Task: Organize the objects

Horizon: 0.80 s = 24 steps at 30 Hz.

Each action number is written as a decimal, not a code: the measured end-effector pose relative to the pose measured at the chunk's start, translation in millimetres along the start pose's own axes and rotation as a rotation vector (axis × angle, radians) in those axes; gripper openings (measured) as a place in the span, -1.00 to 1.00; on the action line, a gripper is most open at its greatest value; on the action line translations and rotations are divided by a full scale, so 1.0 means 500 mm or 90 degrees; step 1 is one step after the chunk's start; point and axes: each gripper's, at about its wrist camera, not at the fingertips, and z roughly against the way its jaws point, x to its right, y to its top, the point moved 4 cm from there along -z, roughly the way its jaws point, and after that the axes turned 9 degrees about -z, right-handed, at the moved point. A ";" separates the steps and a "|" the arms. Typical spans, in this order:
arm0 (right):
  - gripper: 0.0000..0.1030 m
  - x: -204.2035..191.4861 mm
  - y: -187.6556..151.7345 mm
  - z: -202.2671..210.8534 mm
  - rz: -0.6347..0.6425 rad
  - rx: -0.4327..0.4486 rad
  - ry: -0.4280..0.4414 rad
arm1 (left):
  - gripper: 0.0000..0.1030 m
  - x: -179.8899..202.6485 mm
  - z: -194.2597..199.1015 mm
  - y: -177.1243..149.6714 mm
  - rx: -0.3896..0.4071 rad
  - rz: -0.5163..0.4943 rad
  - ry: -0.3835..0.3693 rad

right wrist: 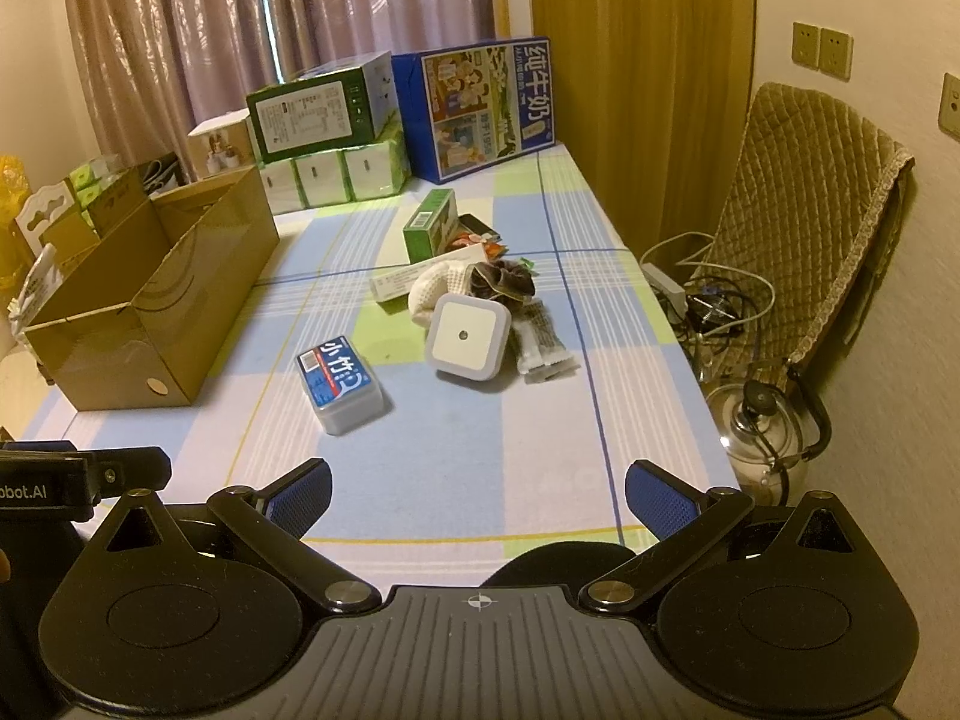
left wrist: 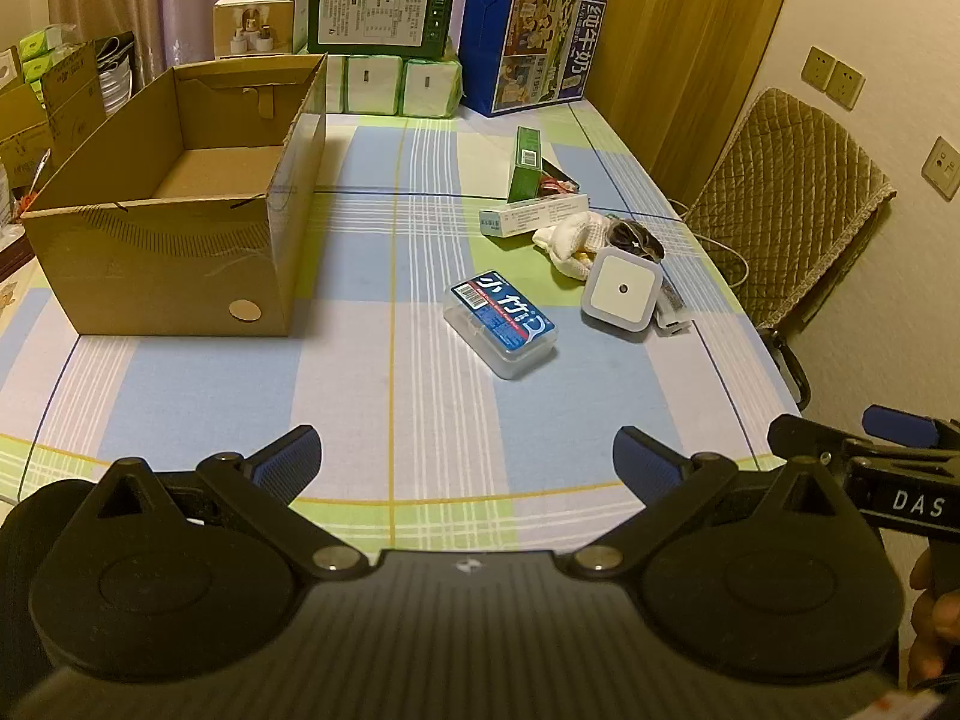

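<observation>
Each tool is matte black plastic: a ribbed central housing with a small crosshair mark, two round discs at the sides, and angled link arms fixed by silver screws. The left tool [left wrist: 467, 456] and right tool [right wrist: 478, 492] carry blue textured fingertips [left wrist: 288, 456]; white lettering "DAS" marks the right tool's side

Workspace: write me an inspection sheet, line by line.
Surface: checked tablecloth.
Job's things: open cardboard box, nothing seen inside; blue-labelled plastic case, square white night light, green carton and a small heap beside it lie loose.
Clutter: stacked boxes, blue milk carton at the far edge.
Grippers: left gripper and right gripper open, holding nothing.
Cables: tangle on the floor.
Surroundings: quilted chair, kettle, curtains.
</observation>
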 end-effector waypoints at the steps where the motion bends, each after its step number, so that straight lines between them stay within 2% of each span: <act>1: 0.97 0.001 0.000 0.000 0.000 0.000 0.000 | 0.98 0.000 0.000 0.000 0.000 0.000 -0.001; 12: 0.97 0.002 -0.001 -0.002 -0.001 -0.002 0.000 | 0.98 0.002 -0.001 -0.001 -0.001 -0.003 -0.002; 17: 0.97 0.006 0.002 -0.004 -0.004 -0.003 0.001 | 0.98 -0.002 -0.006 0.004 0.001 0.001 -0.017; 24: 0.97 0.022 0.016 -0.020 -0.010 -0.002 0.002 | 0.98 -0.004 -0.031 0.023 0.005 -0.042 -0.013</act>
